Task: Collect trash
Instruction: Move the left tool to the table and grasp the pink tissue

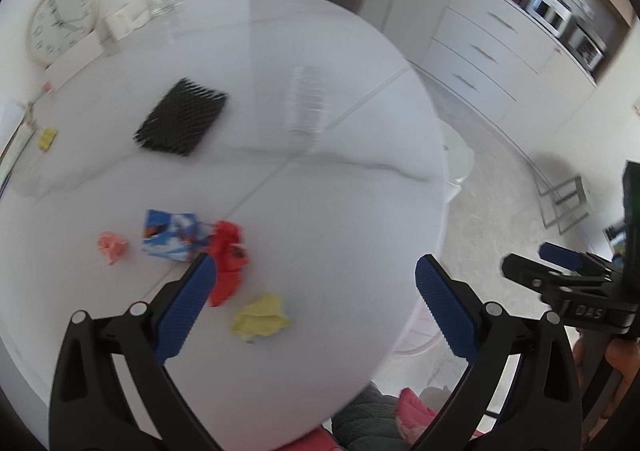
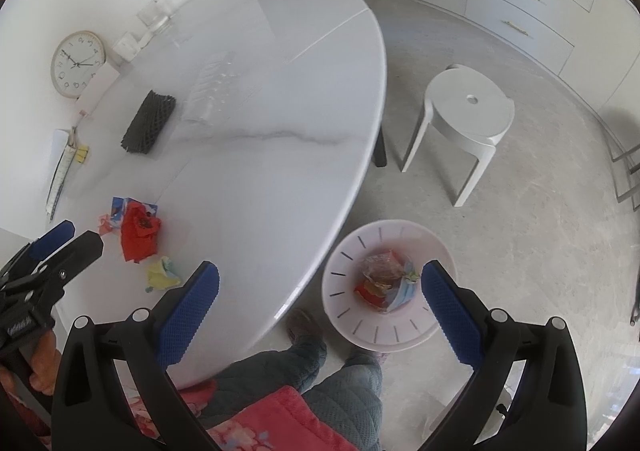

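Loose trash on the table: four pieces.
- One red wrapper (image 1: 226,263).
- One yellow paper wad (image 1: 262,315).
- One pink paper wad (image 1: 113,246).
- One blue carton (image 1: 170,235).

One black mesh pad (image 1: 182,117), upper left. One white bin (image 2: 352,251), lower centre. One white stool (image 2: 468,119).

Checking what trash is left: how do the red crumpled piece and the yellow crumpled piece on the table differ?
The red piece is larger and vivid; the yellow piece is smaller and pale. The red one touches the blue printed wrapper; the yellow one lies apart, nearer the table edge. Both are crumpled, ungripped, and outside the white bin.
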Motion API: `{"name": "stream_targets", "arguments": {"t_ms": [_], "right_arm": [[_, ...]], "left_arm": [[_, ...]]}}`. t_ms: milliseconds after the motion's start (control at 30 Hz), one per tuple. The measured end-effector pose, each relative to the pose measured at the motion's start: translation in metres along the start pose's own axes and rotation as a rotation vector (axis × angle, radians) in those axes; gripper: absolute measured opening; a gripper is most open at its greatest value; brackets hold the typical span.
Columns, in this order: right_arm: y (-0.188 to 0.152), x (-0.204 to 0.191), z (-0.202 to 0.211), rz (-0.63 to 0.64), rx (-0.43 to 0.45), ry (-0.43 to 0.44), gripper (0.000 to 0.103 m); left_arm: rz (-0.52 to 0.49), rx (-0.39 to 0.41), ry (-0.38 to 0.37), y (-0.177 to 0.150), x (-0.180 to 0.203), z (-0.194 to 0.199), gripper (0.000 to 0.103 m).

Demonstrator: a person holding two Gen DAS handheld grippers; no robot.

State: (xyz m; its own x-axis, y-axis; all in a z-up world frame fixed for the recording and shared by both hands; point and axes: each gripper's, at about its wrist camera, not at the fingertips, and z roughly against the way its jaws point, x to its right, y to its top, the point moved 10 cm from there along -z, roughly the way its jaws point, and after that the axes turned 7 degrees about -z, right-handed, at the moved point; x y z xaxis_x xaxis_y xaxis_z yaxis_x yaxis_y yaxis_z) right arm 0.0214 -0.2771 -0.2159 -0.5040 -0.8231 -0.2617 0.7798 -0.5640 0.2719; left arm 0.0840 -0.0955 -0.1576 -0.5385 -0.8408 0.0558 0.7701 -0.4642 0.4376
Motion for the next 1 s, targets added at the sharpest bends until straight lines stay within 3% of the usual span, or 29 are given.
{"name": "stream_targets", "arguments": {"t_ms": [467, 833, 1000], "right_arm": [[0.006, -0.1, -0.032, 0.111, -0.034, 0.057, 0.1], [0.019, -0.172, -0.049, 0.241, -0.004, 0.076, 0.1], [0.011, -0.2, -0.054, 0.38, 0.005, 0.065, 0.1]], "left_arm": [[0.256, -0.011, 0.177, -0.029, -0.177, -0.021, 0.095], [0.332, -0.054, 0.179, -0.045, -0.233, -0.067, 0.094], [0.319, -0.058, 0.185, -0.039, -0.242, -0.087, 0.078]]}}
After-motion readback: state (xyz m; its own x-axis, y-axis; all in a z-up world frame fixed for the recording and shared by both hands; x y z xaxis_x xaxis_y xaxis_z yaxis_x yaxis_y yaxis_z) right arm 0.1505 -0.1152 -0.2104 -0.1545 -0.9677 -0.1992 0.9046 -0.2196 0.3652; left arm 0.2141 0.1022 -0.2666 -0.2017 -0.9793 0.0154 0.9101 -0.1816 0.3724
